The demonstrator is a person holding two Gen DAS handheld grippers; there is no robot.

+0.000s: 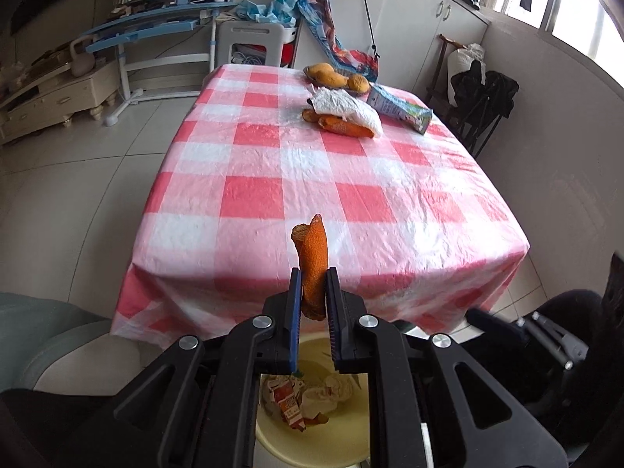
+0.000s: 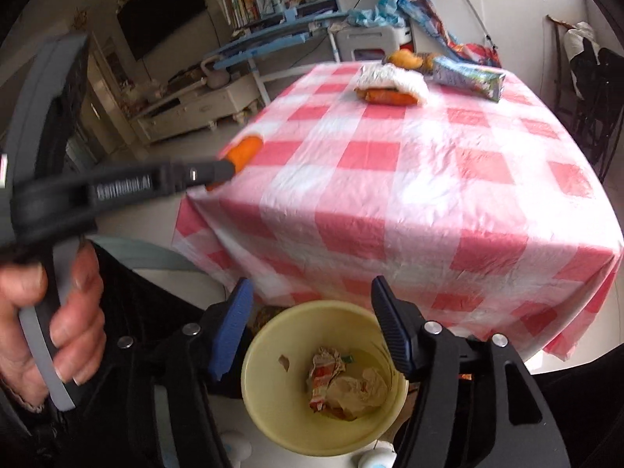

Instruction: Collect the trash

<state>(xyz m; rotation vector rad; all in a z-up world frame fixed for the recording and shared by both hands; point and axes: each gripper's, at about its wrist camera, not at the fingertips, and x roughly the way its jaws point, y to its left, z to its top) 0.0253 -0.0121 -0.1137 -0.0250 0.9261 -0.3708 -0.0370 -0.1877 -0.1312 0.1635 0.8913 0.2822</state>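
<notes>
My left gripper [image 1: 314, 277] is shut on a curled strip of orange peel [image 1: 314, 261], held just past the table's near edge and above a pale yellow bin [image 1: 273, 436]. The right wrist view shows that gripper [image 2: 222, 169] from the side with the peel [image 2: 243, 150] at its tip. My right gripper [image 2: 312, 284] stands open and holds nothing, directly over the bin [image 2: 253, 370], where crumpled wrappers [image 2: 339, 382] lie. At the table's far end, more orange peel [image 1: 343, 126] lies under a crumpled white paper [image 1: 347, 107], beside a flattened carton [image 1: 401, 111].
A pink-and-white checked cloth [image 1: 296, 179] covers the table and hangs over its near edge. A dish of fruit [image 1: 335, 76] sits at the far end. A person's hand [image 2: 58, 312] grips the left tool's handle. A dark chair [image 1: 483, 105] stands at the right.
</notes>
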